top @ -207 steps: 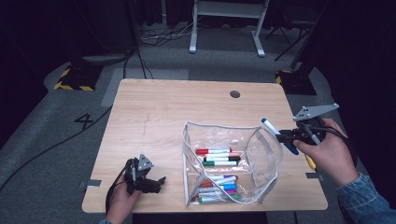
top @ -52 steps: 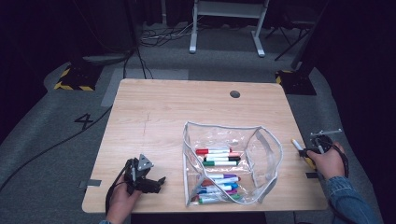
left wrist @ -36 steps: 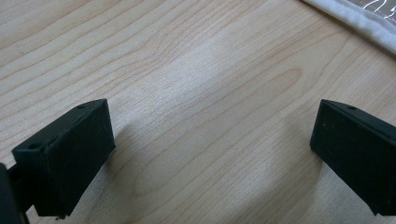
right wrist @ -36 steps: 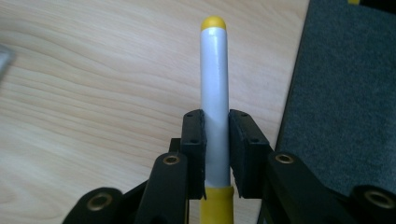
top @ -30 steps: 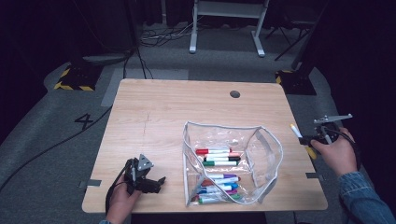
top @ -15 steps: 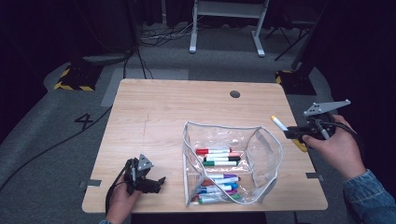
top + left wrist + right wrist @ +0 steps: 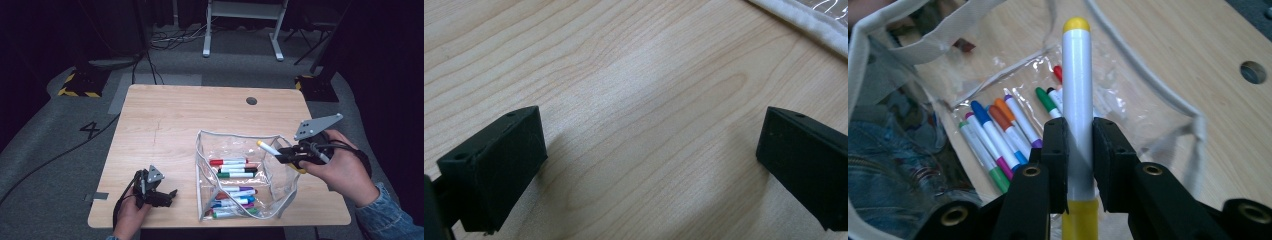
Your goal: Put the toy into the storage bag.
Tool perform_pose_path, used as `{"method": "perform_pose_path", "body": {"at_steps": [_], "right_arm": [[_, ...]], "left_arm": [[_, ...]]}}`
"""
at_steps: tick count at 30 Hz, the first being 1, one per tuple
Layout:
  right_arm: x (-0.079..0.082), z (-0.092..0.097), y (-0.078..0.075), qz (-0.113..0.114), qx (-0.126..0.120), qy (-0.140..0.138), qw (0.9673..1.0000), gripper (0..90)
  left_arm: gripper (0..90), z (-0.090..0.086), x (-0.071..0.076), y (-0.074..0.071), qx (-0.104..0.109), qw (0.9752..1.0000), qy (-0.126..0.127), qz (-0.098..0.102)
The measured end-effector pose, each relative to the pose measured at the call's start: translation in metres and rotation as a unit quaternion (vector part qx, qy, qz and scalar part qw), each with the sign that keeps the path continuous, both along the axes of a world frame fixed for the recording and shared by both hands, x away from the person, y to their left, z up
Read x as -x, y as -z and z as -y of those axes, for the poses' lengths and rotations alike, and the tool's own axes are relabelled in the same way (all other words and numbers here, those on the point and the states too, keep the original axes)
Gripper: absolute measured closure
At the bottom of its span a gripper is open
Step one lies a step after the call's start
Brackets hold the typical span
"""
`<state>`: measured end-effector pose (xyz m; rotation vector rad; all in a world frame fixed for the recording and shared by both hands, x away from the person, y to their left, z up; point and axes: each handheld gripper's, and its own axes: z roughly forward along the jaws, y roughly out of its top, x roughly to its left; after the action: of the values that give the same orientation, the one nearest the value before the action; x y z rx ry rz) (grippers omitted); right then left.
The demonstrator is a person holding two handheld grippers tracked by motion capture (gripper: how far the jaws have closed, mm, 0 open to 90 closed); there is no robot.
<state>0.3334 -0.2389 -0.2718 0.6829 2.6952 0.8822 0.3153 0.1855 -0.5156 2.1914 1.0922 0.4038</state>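
Note:
My right gripper (image 7: 287, 156) (image 7: 1078, 145) is shut on a white marker with yellow ends (image 7: 268, 148) (image 7: 1077, 95), held above the right rim of a clear pouch (image 7: 202, 170) (image 7: 878, 30) with a white trim. The marker's tip points left over the pouch opening. Several coloured markers (image 7: 233, 169) (image 7: 998, 135) lie inside the pouch. Near the table's front left edge my left gripper (image 7: 159, 192) (image 7: 649, 160) rests on the wood, jaws wide apart with nothing between them.
The wooden table (image 7: 170, 125) has a round cable hole (image 7: 251, 100) (image 7: 1253, 72) at the back right. The pouch's white trim (image 7: 804, 22) lies just beyond my left gripper. Dark floor, cables and a stand base (image 7: 242, 10) lie behind the table.
My right gripper has risen from the table's right edge and moved left with the yellow marker, reaching the pouch's right rim. The left gripper has not moved.

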Motion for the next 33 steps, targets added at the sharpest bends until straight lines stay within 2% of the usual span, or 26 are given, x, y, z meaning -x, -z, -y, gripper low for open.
{"method": "perform_pose_path", "body": {"at_steps": [7, 11, 17, 27, 33], "right_arm": [[0.011, -0.027, 0.009, -0.016, 0.017, -0.054, 0.9983, 77.0], [0.015, -0.041, 0.015, -0.026, 0.027, -0.081, 0.9960, 77.0], [0.019, -0.059, 0.028, -0.048, 0.051, -0.116, 0.9908, 77.0], [0.022, -0.088, 0.049, -0.084, 0.099, -0.158, 0.9790, 77.0], [0.023, -0.105, 0.061, -0.102, 0.133, -0.176, 0.9701, 77.0]], "left_arm": [[0.0, 0.000, 0.000, 0.000, 0.001, 1.0000, 0.000, 0.000], [0.0, 0.000, 0.000, 0.000, 0.000, 1.0000, 0.000, 0.000], [0.0, 0.000, 0.000, 0.000, 0.000, 1.0000, 0.000, 0.000], [0.0, 0.000, 0.000, 0.000, 0.000, 1.0000, 0.000, 0.000], [0.0, 0.000, 0.000, 0.000, 0.000, 1.0000, 0.000, 0.000]]}}
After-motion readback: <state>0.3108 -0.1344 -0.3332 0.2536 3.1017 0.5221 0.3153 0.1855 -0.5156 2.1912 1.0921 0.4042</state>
